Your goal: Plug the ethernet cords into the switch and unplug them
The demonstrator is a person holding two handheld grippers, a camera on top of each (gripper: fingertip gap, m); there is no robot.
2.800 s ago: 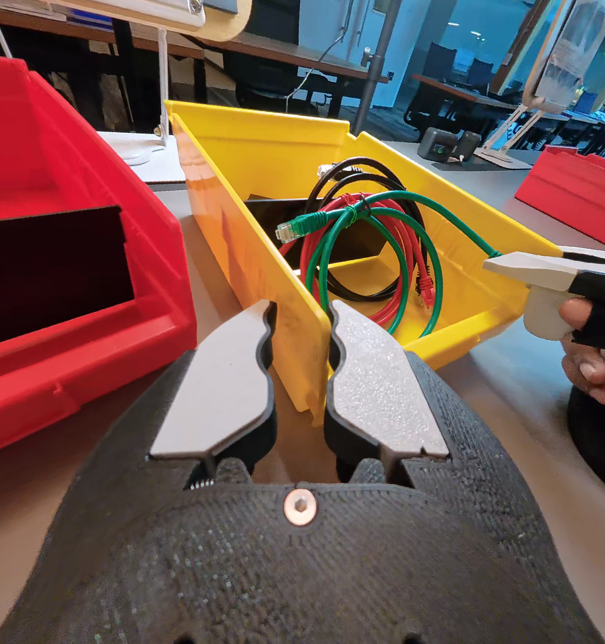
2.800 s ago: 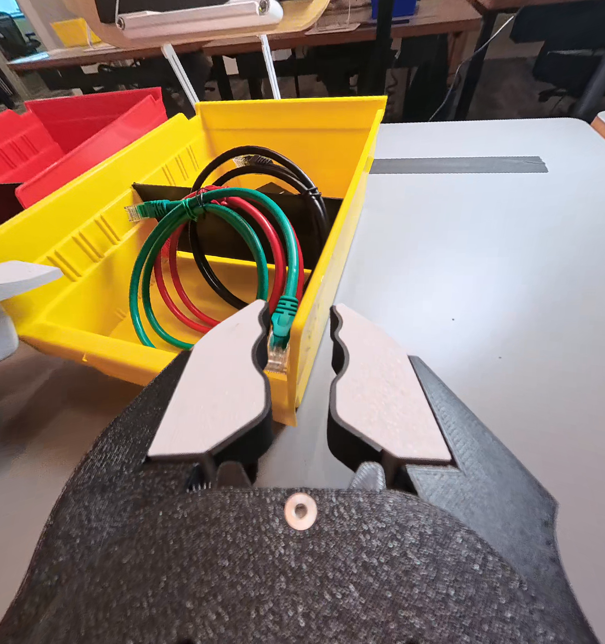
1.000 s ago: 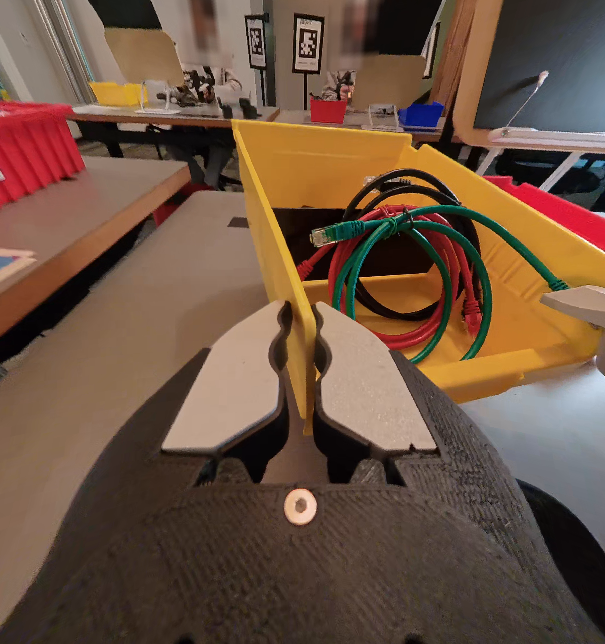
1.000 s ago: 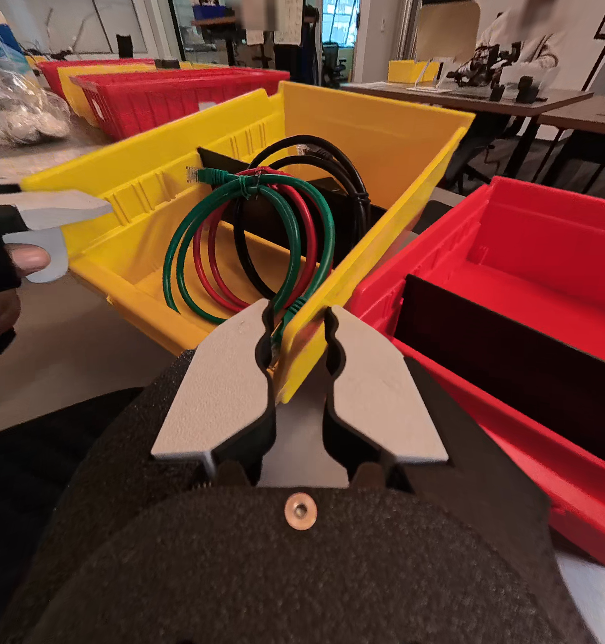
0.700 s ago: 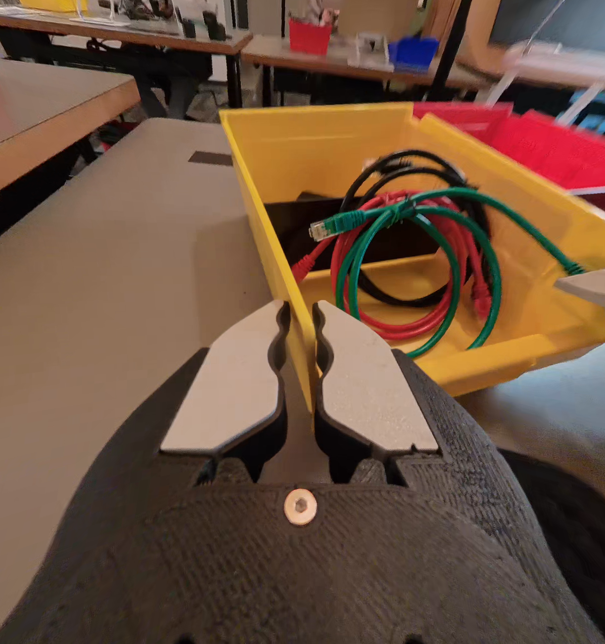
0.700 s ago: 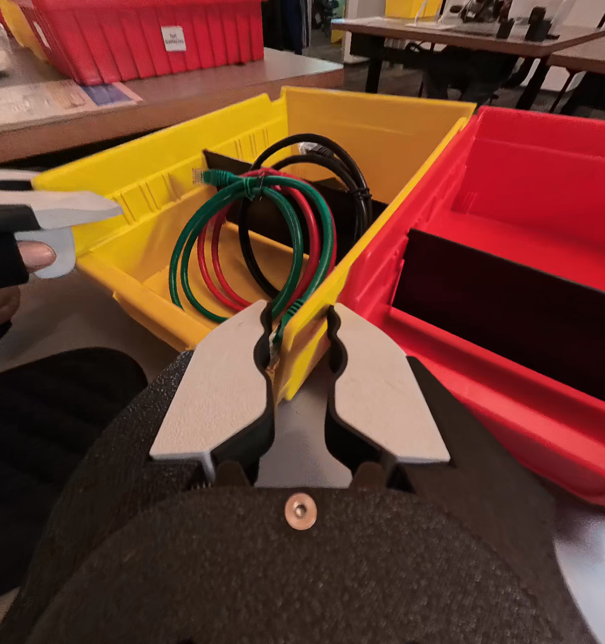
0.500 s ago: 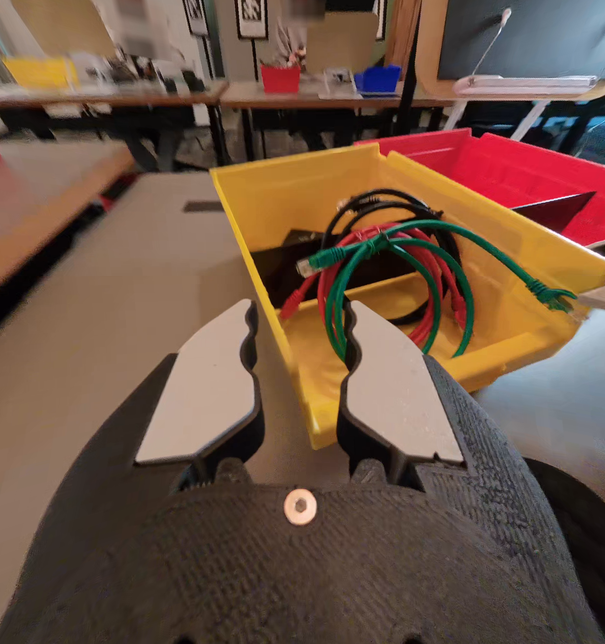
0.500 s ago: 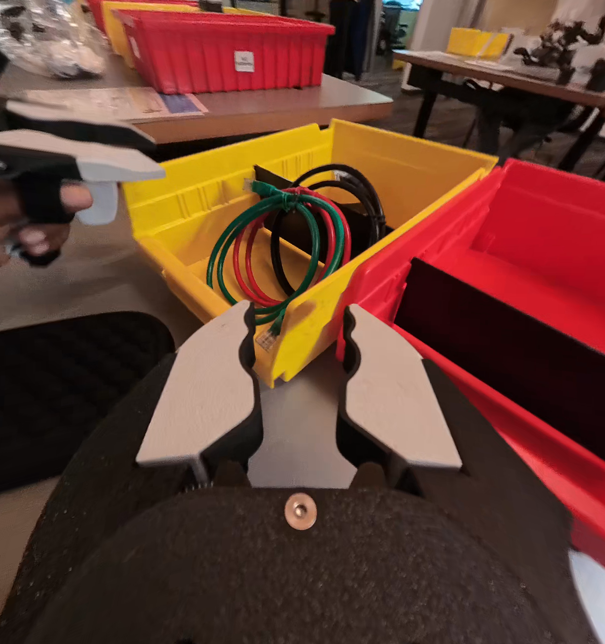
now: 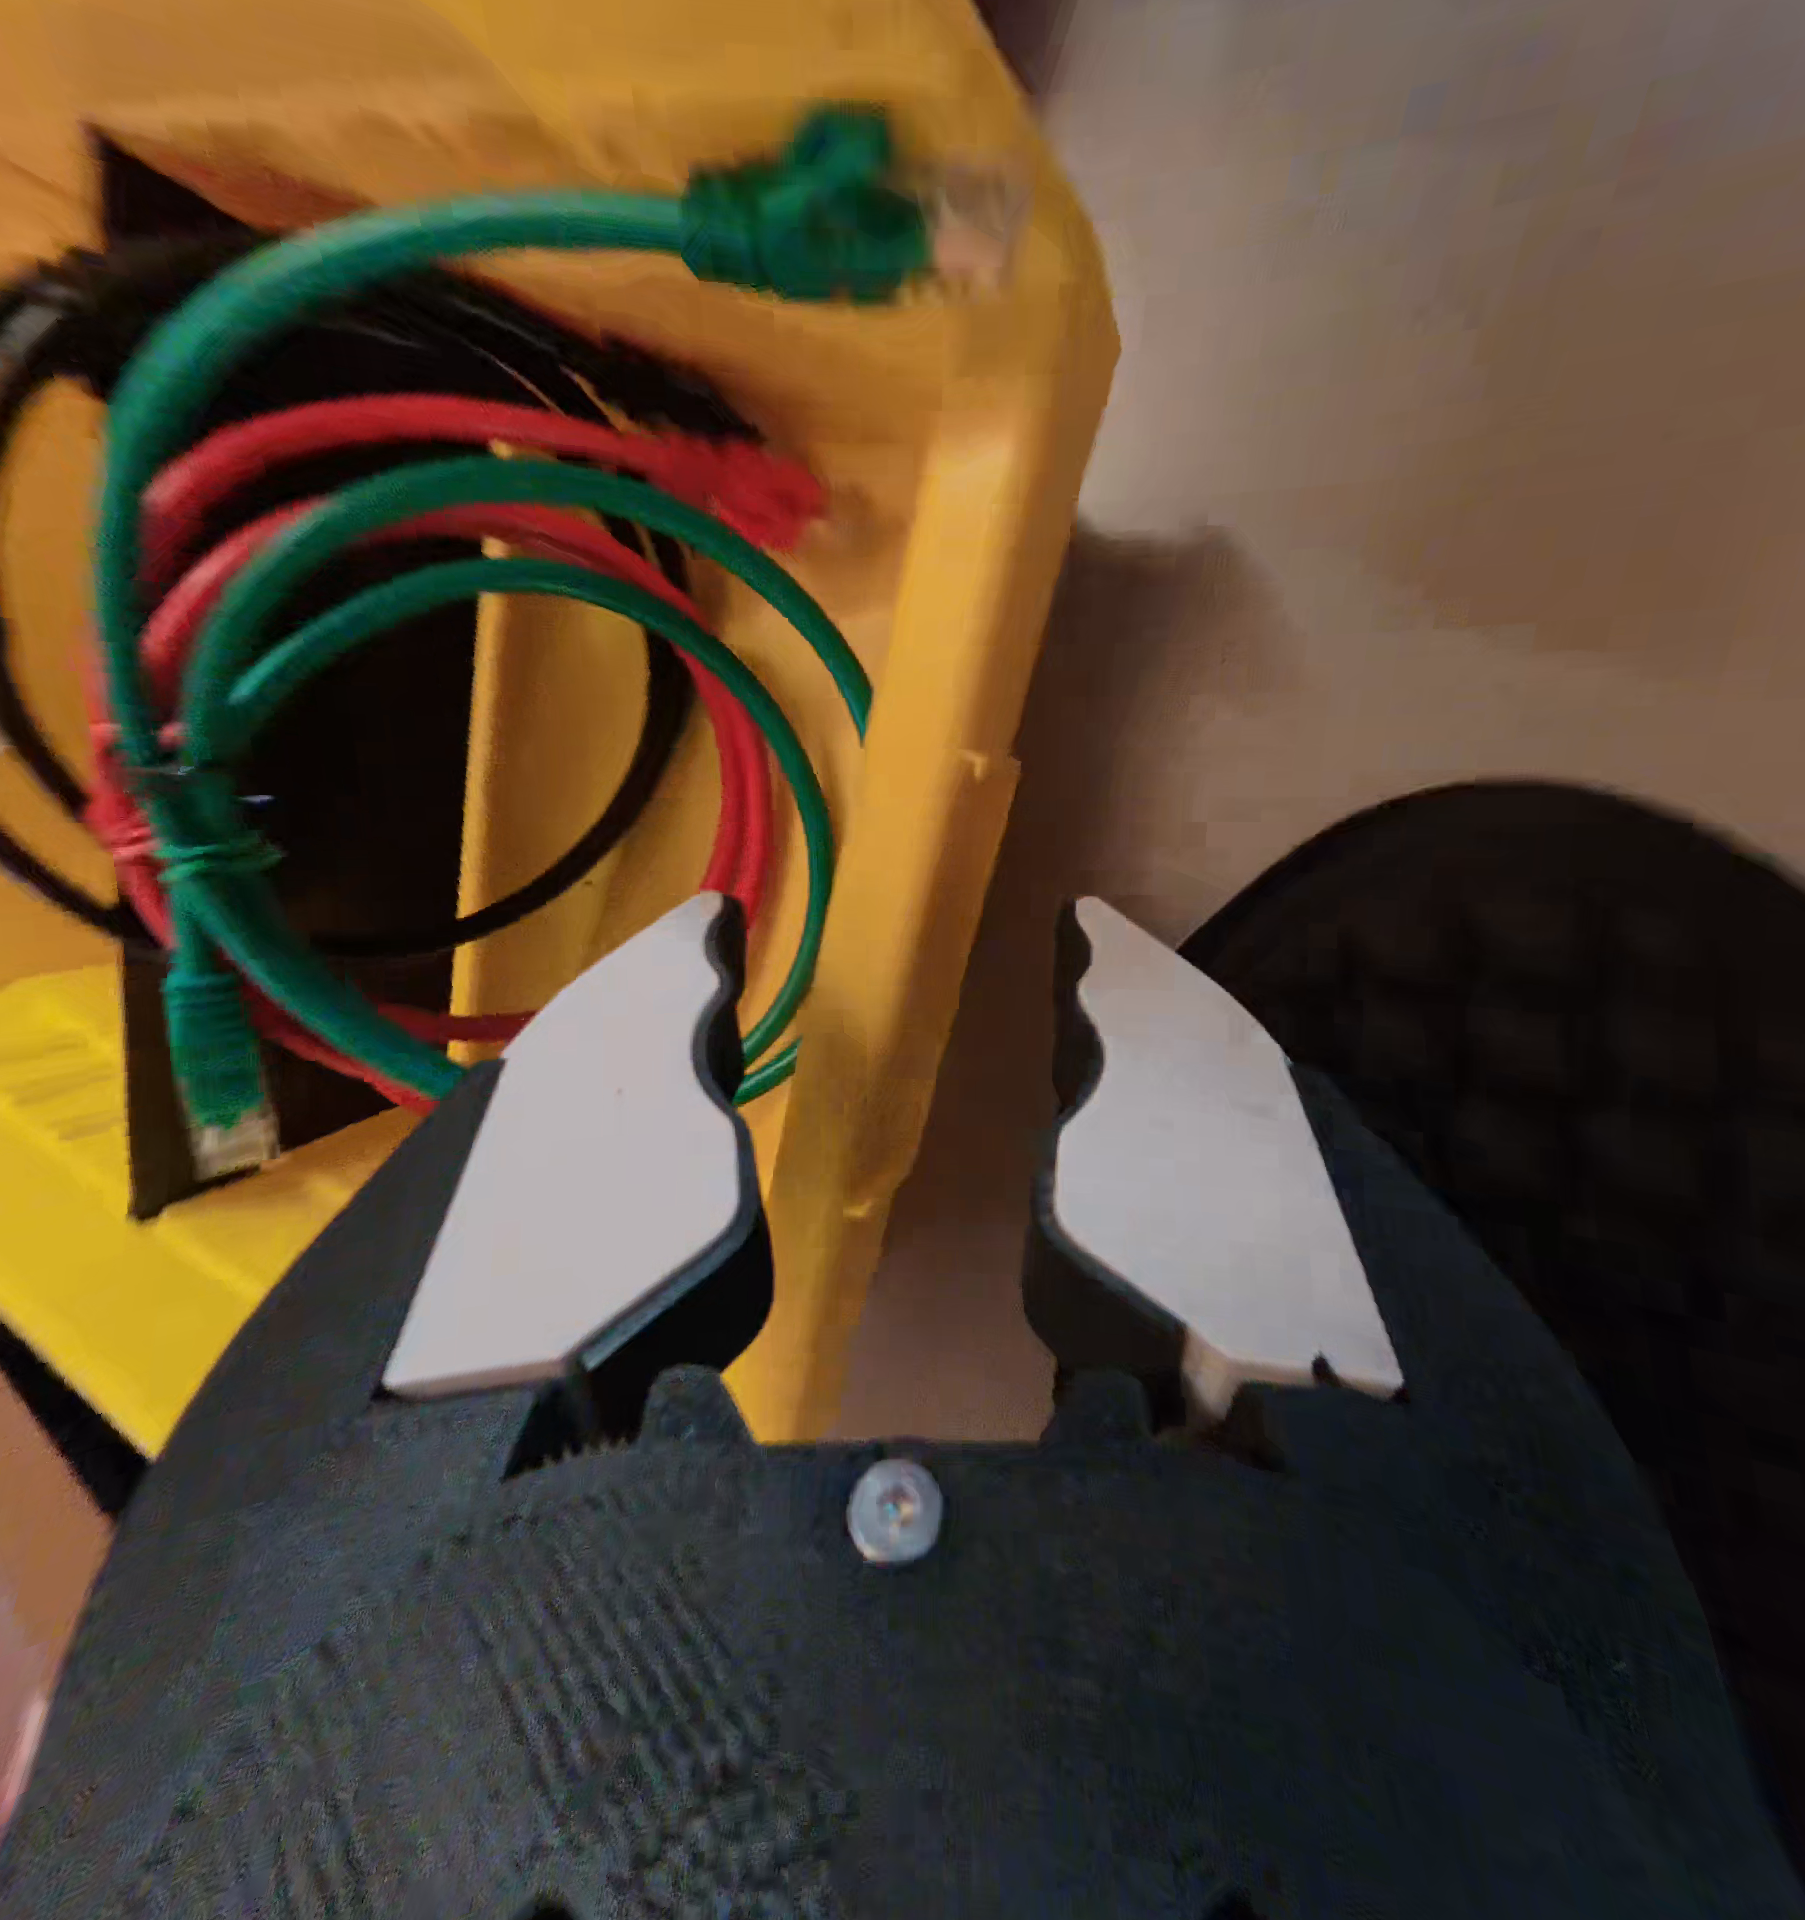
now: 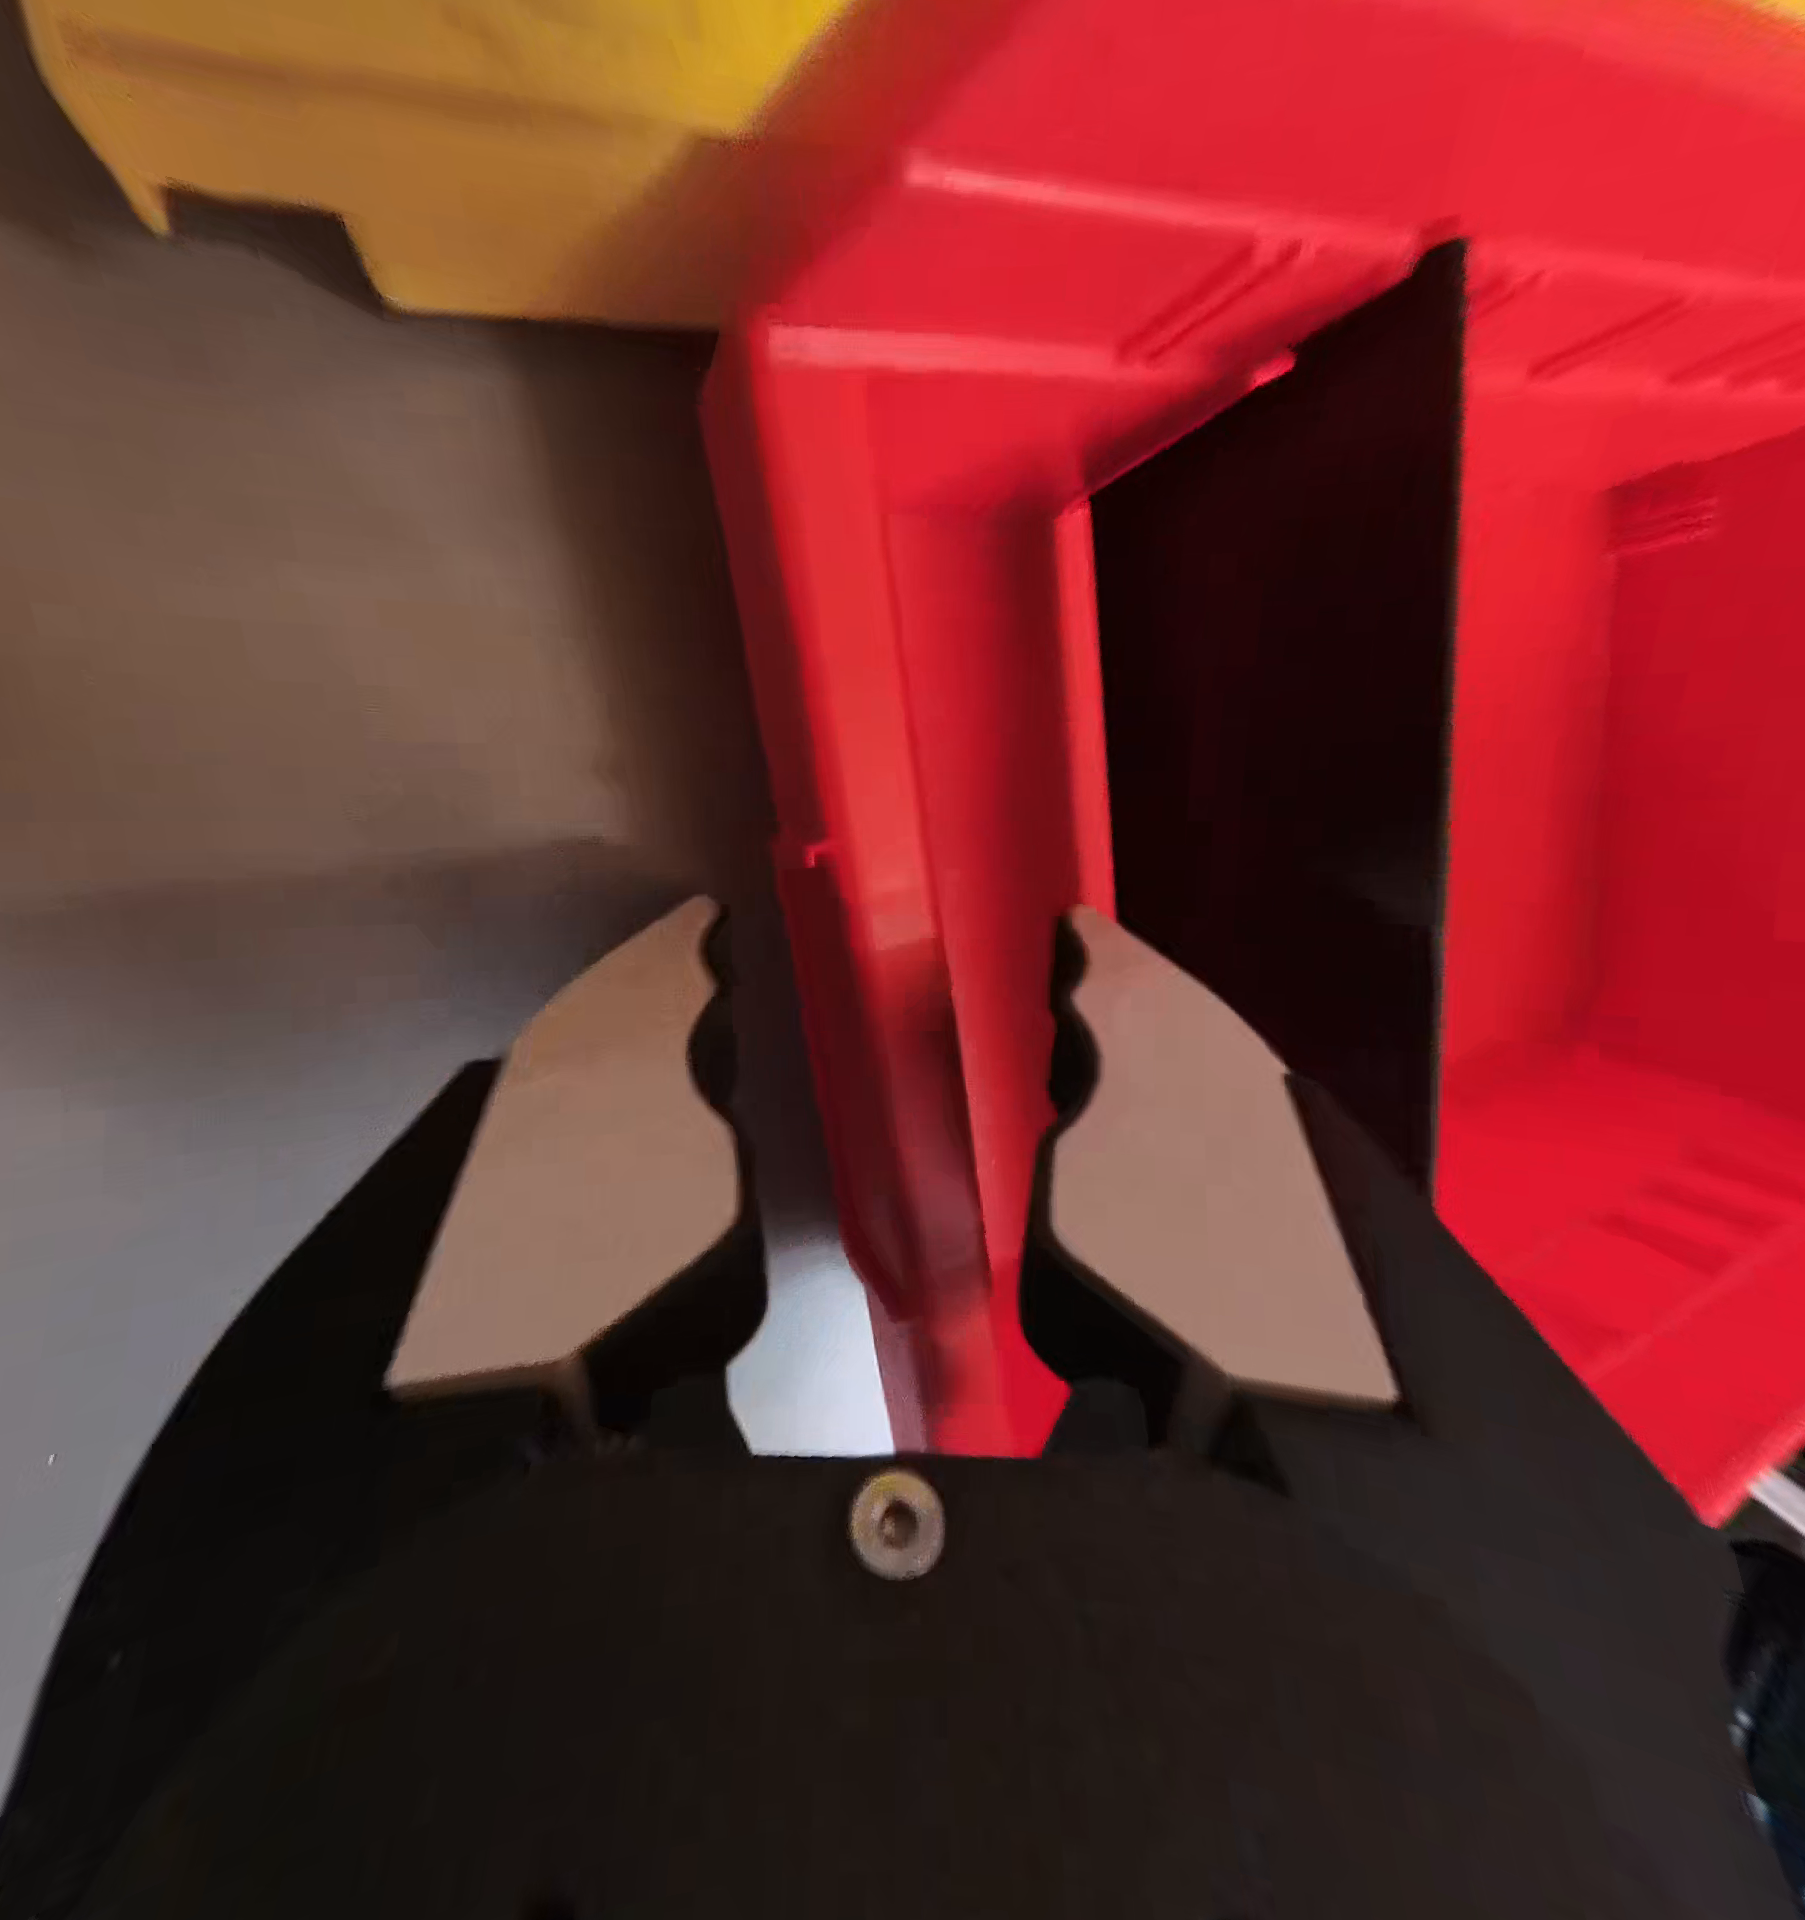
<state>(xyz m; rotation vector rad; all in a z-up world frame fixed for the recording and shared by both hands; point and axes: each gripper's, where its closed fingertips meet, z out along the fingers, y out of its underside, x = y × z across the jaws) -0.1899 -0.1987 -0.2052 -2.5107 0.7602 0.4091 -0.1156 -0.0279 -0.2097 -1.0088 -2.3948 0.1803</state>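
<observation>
My left view is blurred, but the green ethernet cord (image 9: 462,582) shows clearly enough: it lies coiled in the yellow bin (image 9: 939,644), loops standing roughly upright against the black divider (image 9: 378,790). 1 of its plugs (image 9: 825,223) points right, over the bin's front wall near the top of the view; the other plug (image 9: 217,1070) points down at the lower left. A red cord (image 9: 732,748) is coiled with it, its plug (image 9: 742,488) also aimed right, and a black cord (image 9: 4,499) loops behind both.

My left tongs (image 9: 898,925) are spread, straddling the bin's front wall without touching it that I can see; my left finger (image 9: 586,1174) sits inside the bin, just beside the lowest green and red loops. A black textured object (image 9: 1563,1122) lies on the table (image 9: 1449,364) to the right.

My right tongs (image 10: 893,920) are spread too, straddling the front wall of the red bin (image 10: 877,675), gripping nothing. A black divider (image 10: 1282,675) stands inside it. A corner of the yellow bin (image 10: 441,166) shows at upper left, touching or just beside the red one; no cord is visible from this side.
</observation>
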